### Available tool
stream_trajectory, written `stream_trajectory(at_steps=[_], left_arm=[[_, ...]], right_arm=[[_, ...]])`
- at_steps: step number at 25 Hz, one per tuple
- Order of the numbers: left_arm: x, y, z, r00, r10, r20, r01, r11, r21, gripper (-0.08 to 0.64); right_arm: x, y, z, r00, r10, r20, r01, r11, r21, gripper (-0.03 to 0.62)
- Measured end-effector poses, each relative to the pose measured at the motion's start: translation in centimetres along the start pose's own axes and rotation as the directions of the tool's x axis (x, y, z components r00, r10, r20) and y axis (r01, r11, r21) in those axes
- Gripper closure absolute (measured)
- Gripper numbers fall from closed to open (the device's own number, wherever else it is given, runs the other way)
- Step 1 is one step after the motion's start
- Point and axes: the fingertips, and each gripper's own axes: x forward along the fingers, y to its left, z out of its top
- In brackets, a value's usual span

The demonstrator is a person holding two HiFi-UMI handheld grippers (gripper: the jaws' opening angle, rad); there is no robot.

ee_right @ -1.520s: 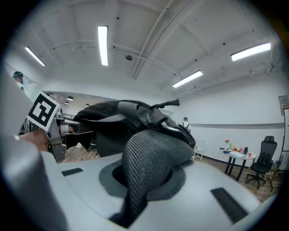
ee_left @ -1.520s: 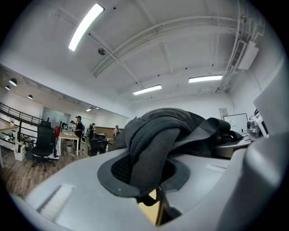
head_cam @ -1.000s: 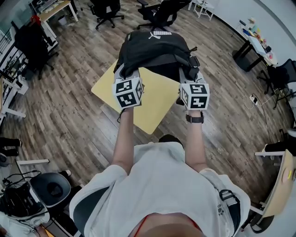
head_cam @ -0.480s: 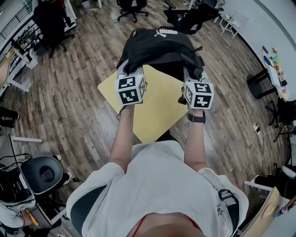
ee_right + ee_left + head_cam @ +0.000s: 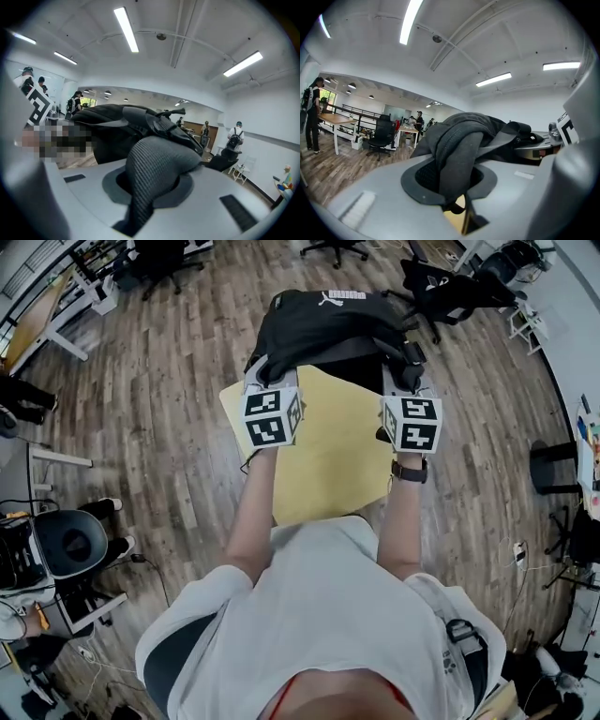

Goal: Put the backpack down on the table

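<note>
Backpack (image 5: 328,329) is held straight ahead of both claws, over the far edge of the yellow counter (image 5: 323,460), long axis pointing away, with left claw (image 5: 267,376) and right claw (image 5: 403,379) equally near, each pinching one strap (image 5: 457,154).

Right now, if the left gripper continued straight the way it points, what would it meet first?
The black backpack. The left gripper is already shut on its grey strap, and the bag's body appears to lie directly ahead, with nothing in between.

Black backpack (image 5: 328,322), yellow table (image 5: 323,460), perhaps ribbed strap (image 5: 154,164)
</note>
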Motion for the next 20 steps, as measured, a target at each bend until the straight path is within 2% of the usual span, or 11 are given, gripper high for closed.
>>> stream_trajectory(at_steps=[6,10,20], left_arm=[[1.9,2.3,-1.2,0.995,0.096,-0.033,-0.097,0.995,-0.007,0.488],[2.3,4.3,-2.7,0.987,0.149,-0.061,-0.152,0.988,-0.037,0.488],[3.1,7.5,-7.5,0.949,0.273,-0.156,-0.285,0.957,-0.06,0.488]], right_arm=[[5.0,0.2,-0.8,0.994,0.103,-0.022,-0.103,0.995,0.01,0.56],[7.9,1.4,-1.6,0.984,0.17,-0.043,-0.17,0.985,0.002,0.558],[13.6,4.0,-5.4,0.943,0.313,-0.117,-0.314,0.949,0.015,0.557]])
